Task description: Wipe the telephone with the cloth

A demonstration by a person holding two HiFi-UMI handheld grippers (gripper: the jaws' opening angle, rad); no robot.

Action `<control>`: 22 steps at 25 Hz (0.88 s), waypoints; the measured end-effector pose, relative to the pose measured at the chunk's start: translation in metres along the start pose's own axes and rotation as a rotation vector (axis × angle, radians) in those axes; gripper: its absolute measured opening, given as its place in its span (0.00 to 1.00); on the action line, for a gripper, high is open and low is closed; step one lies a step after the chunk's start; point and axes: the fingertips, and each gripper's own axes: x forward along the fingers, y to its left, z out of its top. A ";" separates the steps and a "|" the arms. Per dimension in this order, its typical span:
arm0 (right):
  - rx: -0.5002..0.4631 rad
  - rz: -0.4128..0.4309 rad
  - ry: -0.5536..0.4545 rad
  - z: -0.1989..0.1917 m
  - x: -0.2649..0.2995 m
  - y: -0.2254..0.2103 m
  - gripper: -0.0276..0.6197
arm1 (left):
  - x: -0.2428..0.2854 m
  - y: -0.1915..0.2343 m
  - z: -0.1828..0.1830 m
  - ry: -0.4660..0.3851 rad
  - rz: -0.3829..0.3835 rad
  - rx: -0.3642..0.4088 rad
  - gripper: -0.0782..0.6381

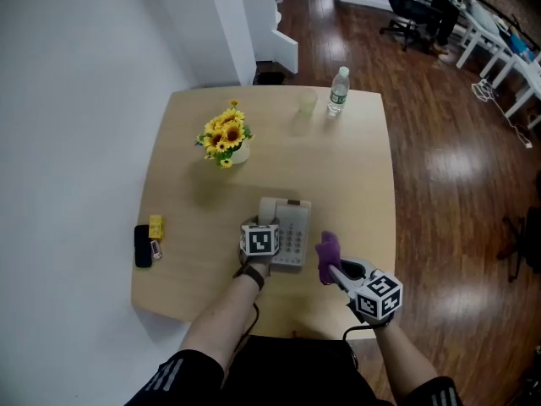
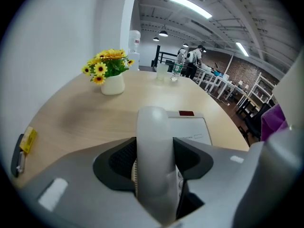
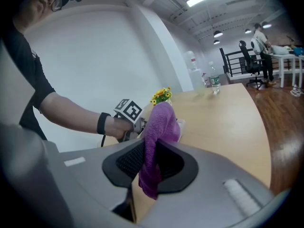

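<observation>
1. My right gripper (image 3: 151, 163): nearest my body, at the table's near edge. Its jaws are clamped on the purple cloth (image 3: 159, 127), which stands up above the pads in a bunched fold, with a shorter tail hanging below them. The cloth is just right of the telephone; I cannot tell whether it touches it.

2. My left gripper (image 2: 154, 158): its jaws are closed on the pale grey handset (image 2: 153, 127), one pad on each side, the handset running lengthwise away from the camera. I cannot tell whether it sits in its cradle or is raised off it. A black band (image 3: 101, 123) is on that wrist.

3. Telephone (image 1: 292, 233): pale grey body with a keypad, lying flat near the front middle of the wooden table (image 1: 355, 167), between my two grippers.

4. Left edge of the table: a black slab-shaped device (image 1: 143, 246), with a small yellow item (image 1: 155, 227) just beside it.

5. Mid-table, left of centre: a white vase of yellow sunflowers (image 1: 226, 139), upright.

6. Far edge: a clear cup (image 1: 307, 102) and a plastic water bottle (image 1: 338, 90), both upright, near each other.

7. Beyond the table: dark wooden floor (image 1: 448, 167) and white desks.
</observation>
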 end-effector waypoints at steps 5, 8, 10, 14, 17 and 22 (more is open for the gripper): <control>0.006 0.011 -0.015 0.009 0.006 0.003 0.15 | -0.003 0.003 0.008 0.008 0.023 0.089 0.44; 0.003 0.016 -0.032 0.017 0.008 0.008 0.15 | -0.003 0.004 0.006 0.014 0.002 0.060 0.43; 0.006 0.019 -0.047 0.022 0.007 0.011 0.15 | -0.005 0.000 0.001 0.021 -0.062 0.020 0.42; 0.008 0.017 -0.075 0.030 0.001 0.015 0.15 | -0.031 -0.001 0.009 -0.045 -0.180 -0.014 0.42; 0.008 0.018 -0.101 0.037 -0.003 0.019 0.15 | -0.062 -0.003 0.020 -0.133 -0.321 -0.099 0.42; -0.040 0.044 -0.153 0.063 -0.008 0.043 0.15 | -0.139 -0.020 0.036 -0.283 -0.638 -0.181 0.42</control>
